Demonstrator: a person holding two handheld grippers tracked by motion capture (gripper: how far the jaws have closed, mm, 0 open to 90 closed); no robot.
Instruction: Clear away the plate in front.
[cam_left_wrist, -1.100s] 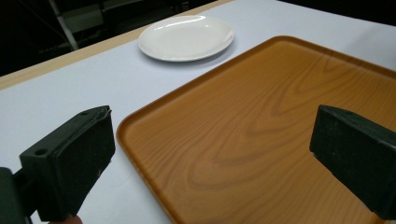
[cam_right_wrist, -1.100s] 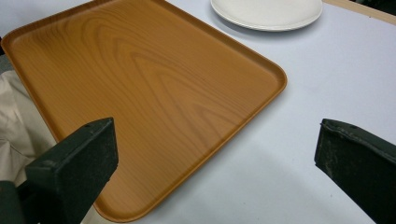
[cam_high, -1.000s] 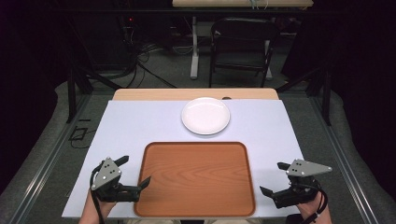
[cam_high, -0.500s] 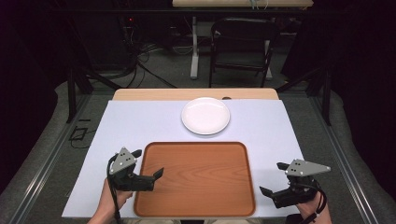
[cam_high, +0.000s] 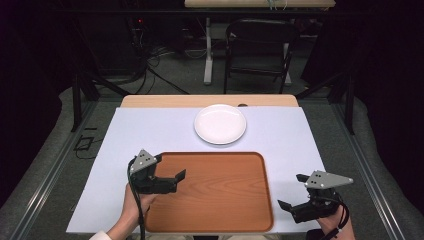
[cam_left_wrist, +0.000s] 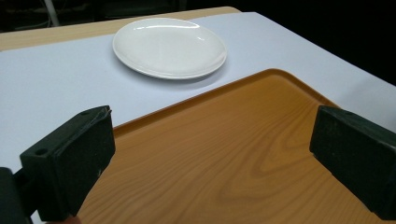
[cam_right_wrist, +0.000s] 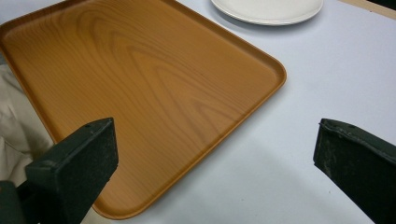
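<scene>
The left gripper (cam_high: 170, 181) has its jaws spread wide with nothing between them. It hangs over the left part of the wooden tray (cam_high: 220, 200). The right gripper (cam_high: 294, 196) has its jaws spread wide too, and they hold nothing. It sits past the tray's right edge, over the pale sheet (cam_high: 280, 135) that covers the worktop.

Seen from the left jaws, the white plate (cam_left_wrist: 170, 46) lies ahead at about 12 o'clock, past the far edge of the tray (cam_left_wrist: 233, 154). From the right jaws, the plate (cam_right_wrist: 268, 9) lies far off at about 1 o'clock, and the tray (cam_right_wrist: 140, 84) is at about 10 o'clock.

In the high view the plate (cam_high: 220, 123) sits at 12 o'clock from the tray, just beside its far edge and not touching it. The plate is round, so it has no long side. The tray's long side runs from left to right.

The left gripper looks nearer to the plate, so it would likely reach first.

I can see no words or labels on anything.
</scene>
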